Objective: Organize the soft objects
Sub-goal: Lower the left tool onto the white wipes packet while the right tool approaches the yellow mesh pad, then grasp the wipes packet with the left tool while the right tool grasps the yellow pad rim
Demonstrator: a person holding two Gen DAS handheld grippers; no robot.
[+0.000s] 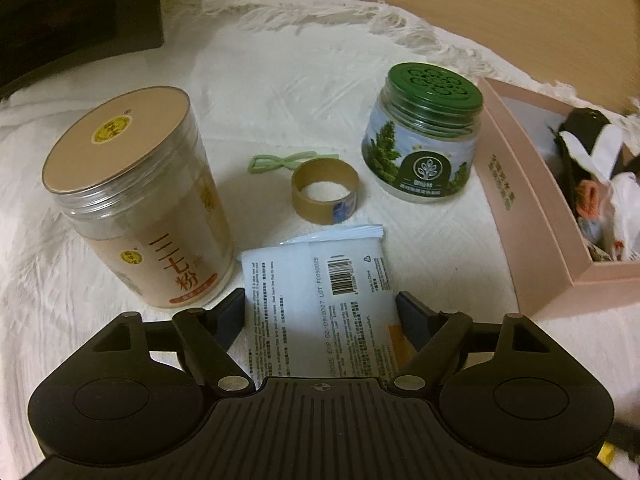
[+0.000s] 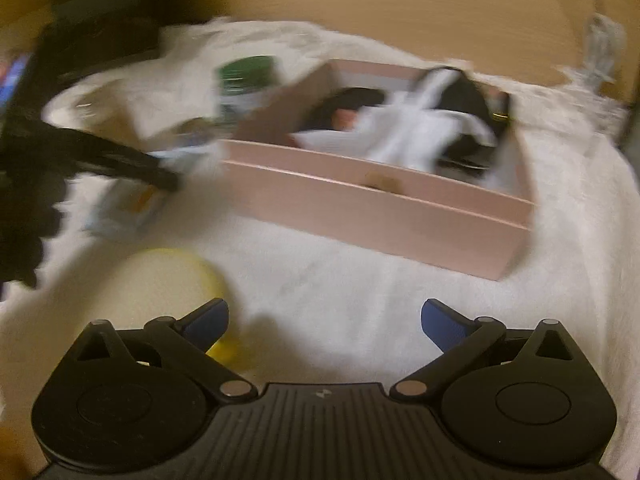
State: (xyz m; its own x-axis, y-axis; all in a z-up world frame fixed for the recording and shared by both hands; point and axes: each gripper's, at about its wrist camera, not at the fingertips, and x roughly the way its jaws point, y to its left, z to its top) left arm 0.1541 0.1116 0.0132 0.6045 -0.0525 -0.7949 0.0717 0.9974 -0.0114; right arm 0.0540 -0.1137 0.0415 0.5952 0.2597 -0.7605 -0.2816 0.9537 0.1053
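In the left wrist view a white pack of wet wipes (image 1: 320, 280) lies on the white cloth between the fingers of my left gripper (image 1: 320, 304). The jaws stand wide on either side of the pack; contact is unclear. A pink box (image 1: 532, 216) at the right holds black and white soft items (image 1: 592, 148). A green hair tie (image 1: 280, 162) lies beyond the pack. In the blurred right wrist view my right gripper (image 2: 324, 320) is open and empty, short of the pink box (image 2: 380, 208) with the soft items (image 2: 420, 132) inside.
A tall beige powder jar (image 1: 136, 200) stands left of the pack, a tape roll (image 1: 325, 191) just beyond it, and a green-lidded jar (image 1: 424, 136) beside the box. A yellow-rimmed round object (image 2: 172, 284) lies by my right gripper's left finger. The left gripper (image 2: 120, 164) shows dark at left.
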